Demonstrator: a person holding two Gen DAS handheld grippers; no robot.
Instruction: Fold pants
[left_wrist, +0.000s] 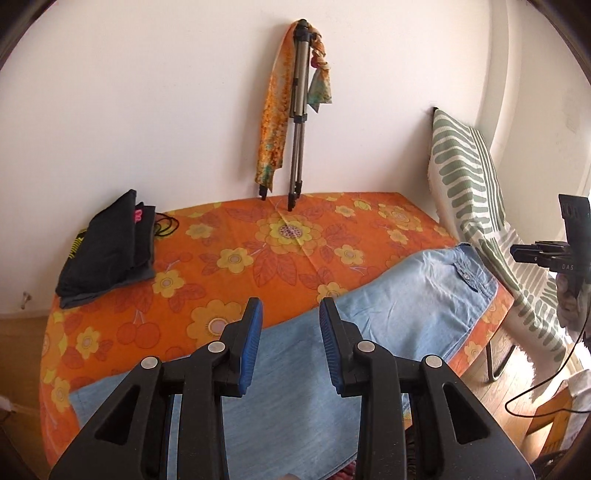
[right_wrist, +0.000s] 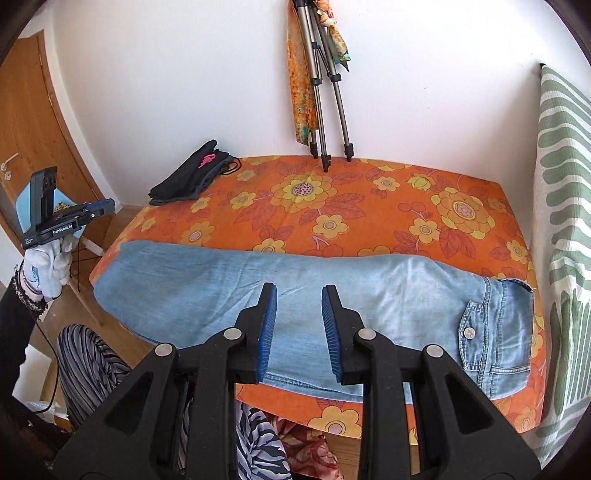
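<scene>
Light blue denim pants (right_wrist: 221, 288) lie flat along the near edge of the table with the orange flower cloth (right_wrist: 351, 206). The legs lie one on the other, and the waist and back pocket (right_wrist: 476, 328) are at the right end. My right gripper (right_wrist: 299, 295) hovers above the middle of the pants, open, with nothing between its blue pads. My left gripper (left_wrist: 291, 310) hangs over the pants (left_wrist: 406, 295) nearer the leg end, also open and holding nothing. A white-gloved hand (right_wrist: 51, 266) carries the left gripper (right_wrist: 66, 218) off the table's left end. The right gripper (left_wrist: 546, 254) shows at the far right.
A stack of dark folded clothes (left_wrist: 107, 247) sits at the table's back left corner. A tripod (left_wrist: 297, 110) draped with an orange scarf leans on the wall behind. A green-striped cushioned chair (left_wrist: 469, 177) stands at the right end. A wooden door (right_wrist: 33, 122) is at left.
</scene>
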